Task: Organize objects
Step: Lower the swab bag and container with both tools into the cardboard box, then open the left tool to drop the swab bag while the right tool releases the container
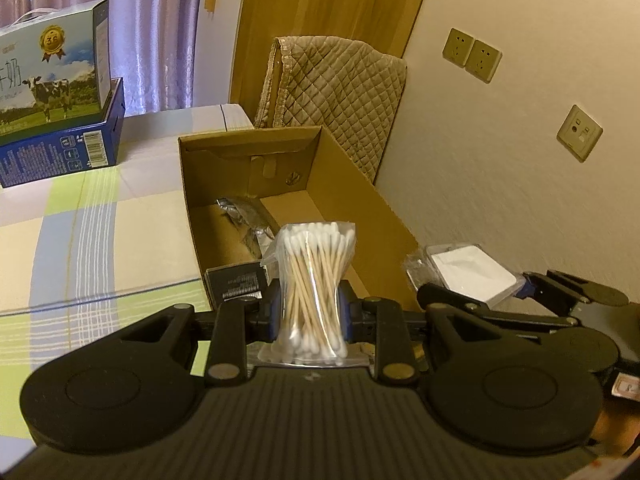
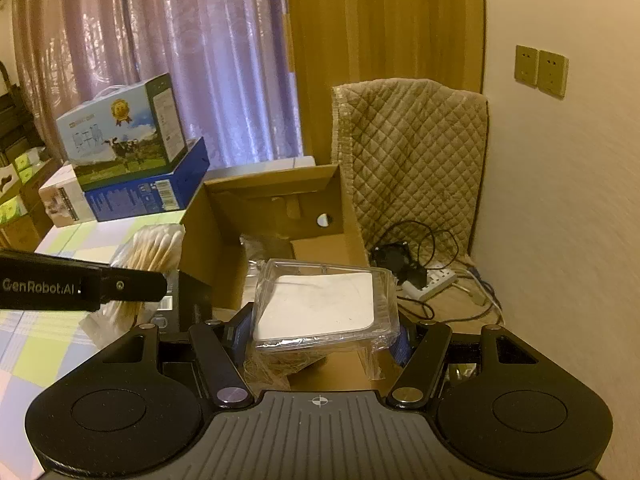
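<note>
Left gripper (image 1: 309, 314) clamped across the waist of a clear bag of cotton swabs (image 1: 313, 280), sticks upright, bag pinched narrow between the blue pads (image 1: 275, 312) so the bundle cannot slide out. Held just before the near end of an open cardboard box (image 1: 344, 184), presumably lined up for dropping in.

Right gripper (image 2: 322, 334) closed on a flat clear-wrapped pack with a white square inside (image 2: 320, 306), gripped by its two side edges and kept roughly level, loose wrap hanging below. Carried just beside the left gripper, over the near right corner of the same box.

Inside the box: a crinkled silvery packet (image 1: 244, 216) lying on the floor of it, contents too blurred to name. A small black box (image 1: 236, 286) standing at the near left corner, possibly touching the cardboard wall.

Box resting at the edge of a checked tablecloth (image 1: 80, 240), hard against the wall side. Further off on the cloth, a stack of milk cartons (image 1: 52, 92), well apart. Behind the box, a quilted chair cover (image 1: 340, 92); below to the right, a power strip with tangled cables (image 2: 432, 280).
</note>
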Tool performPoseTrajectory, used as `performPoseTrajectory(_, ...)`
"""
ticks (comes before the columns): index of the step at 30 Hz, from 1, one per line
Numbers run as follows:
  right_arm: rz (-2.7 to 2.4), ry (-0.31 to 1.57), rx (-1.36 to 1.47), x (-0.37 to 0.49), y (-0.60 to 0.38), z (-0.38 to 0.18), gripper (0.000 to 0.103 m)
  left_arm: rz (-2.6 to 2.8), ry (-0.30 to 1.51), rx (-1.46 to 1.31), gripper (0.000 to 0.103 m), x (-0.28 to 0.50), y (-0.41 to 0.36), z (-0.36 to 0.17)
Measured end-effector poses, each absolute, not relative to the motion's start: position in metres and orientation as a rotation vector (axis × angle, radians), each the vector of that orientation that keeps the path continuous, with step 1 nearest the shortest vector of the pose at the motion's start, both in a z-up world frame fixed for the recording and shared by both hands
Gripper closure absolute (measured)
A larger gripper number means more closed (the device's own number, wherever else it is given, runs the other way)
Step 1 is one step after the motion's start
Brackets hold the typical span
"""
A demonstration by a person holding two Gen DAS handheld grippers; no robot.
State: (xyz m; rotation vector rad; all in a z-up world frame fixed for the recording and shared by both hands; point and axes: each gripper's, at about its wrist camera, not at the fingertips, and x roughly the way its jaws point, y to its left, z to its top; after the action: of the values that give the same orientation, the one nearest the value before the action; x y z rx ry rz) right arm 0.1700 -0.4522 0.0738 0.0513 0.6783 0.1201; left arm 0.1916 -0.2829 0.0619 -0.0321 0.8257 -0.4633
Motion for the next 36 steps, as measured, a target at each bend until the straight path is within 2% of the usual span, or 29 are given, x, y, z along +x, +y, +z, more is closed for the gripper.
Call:
performPoseTrajectory(2, 0.116, 0.679, 0.057, 0.171, -0.454, 0.074, 0.041, -0.472, 0.817, -0.025, 0.066, 0.196, -0.286, 0.062)
performPoseTrajectory(3, 0.115, 0.68, 0.059, 0.172, -0.455, 0.074, 0.041, -0.465, 0.805, -0.028, 0.043, 0.198, -0.286, 0.061)
performPoseTrajectory(4, 0.115, 0.68, 0.061, 0.172, -0.455, 0.074, 0.041, -0.453, 0.794, -0.029, 0.039, 0.199, -0.285, 0.061)
performPoseTrajectory(17, 0.144, 0.69, 0.069, 0.17, -0.445, 0.074, 0.041, -0.39, 0.789, -0.075, 0.039, 0.189, -0.253, 0.059)
performPoseTrajectory(19, 0.152, 0.691, 0.066, 0.17, -0.441, 0.075, 0.041, -0.384, 0.789, -0.075, 0.032, 0.185, -0.248, 0.06)
performPoseTrajectory(27, 0.17, 0.686, 0.058, 0.172, -0.43, 0.079, 0.041, -0.356, 0.776, -0.085, 0.029, 0.178, -0.23, 0.066)
performPoseTrajectory(30, 0.175, 0.684, 0.057, 0.174, -0.426, 0.08, 0.041, -0.346, 0.768, -0.081, 0.025, 0.176, -0.225, 0.069)
performPoseTrajectory(34, 0.173, 0.685, 0.087, 0.183, -0.425, 0.077, 0.041, -0.325, 0.751, -0.069, 0.009, 0.173, -0.217, 0.072)
performPoseTrajectory(36, 0.203, 0.69, 0.116, 0.193, -0.426, 0.073, 0.034, -0.31, 0.731, -0.041, 0.003, 0.17, -0.214, 0.072)
